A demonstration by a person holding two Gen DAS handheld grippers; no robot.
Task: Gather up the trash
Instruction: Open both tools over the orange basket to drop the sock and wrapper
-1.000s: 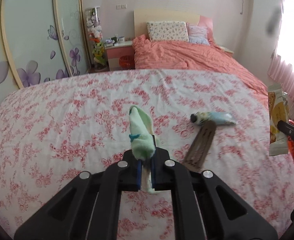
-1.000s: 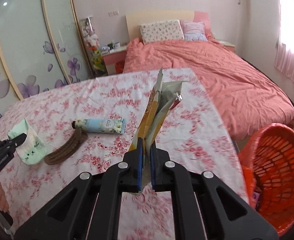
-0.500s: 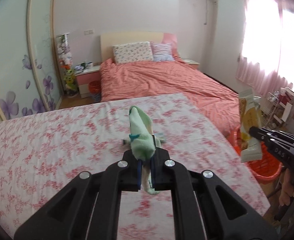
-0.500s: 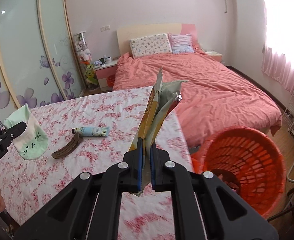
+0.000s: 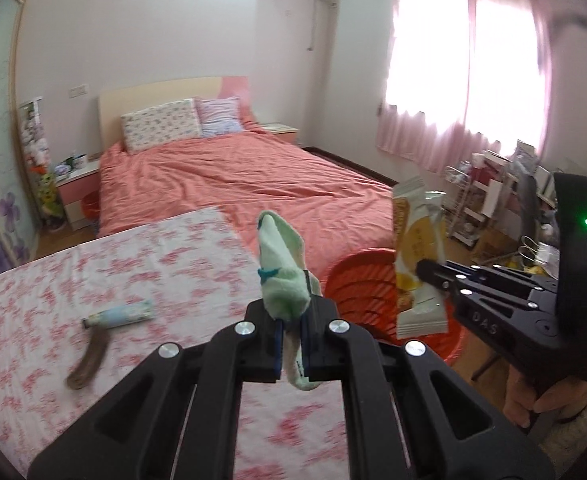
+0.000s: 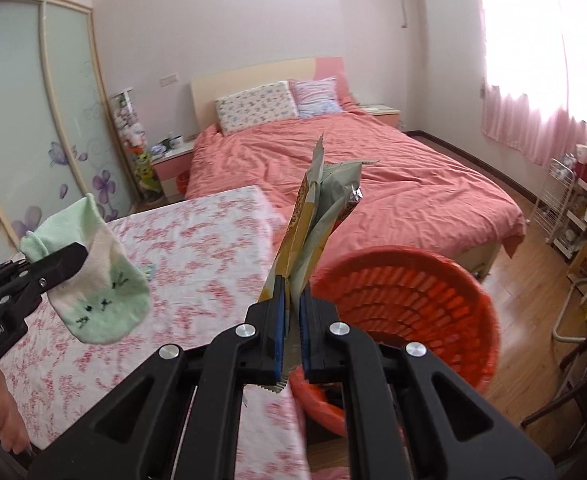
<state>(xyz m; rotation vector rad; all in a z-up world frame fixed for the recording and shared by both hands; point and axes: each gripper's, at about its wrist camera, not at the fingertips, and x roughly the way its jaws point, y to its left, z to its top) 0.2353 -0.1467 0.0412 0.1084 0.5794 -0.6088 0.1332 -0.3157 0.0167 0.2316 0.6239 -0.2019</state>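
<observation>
Both pairs of jaws are clamped: the left gripper [image 5: 291, 344] holds a pale green sock [image 5: 283, 280], and the right gripper [image 6: 291, 334] holds a bunch of snack wrappers [image 6: 313, 220]. Just past the right edge of the desk [image 5: 93, 280], the orange basket [image 6: 433, 292] stands on the floor, and the wrappers are near its rim. Nothing is dropped in yet. A small tube [image 5: 119, 314] and a brown comb [image 5: 89, 364] lie on the desk, so I judge more remains.
</observation>
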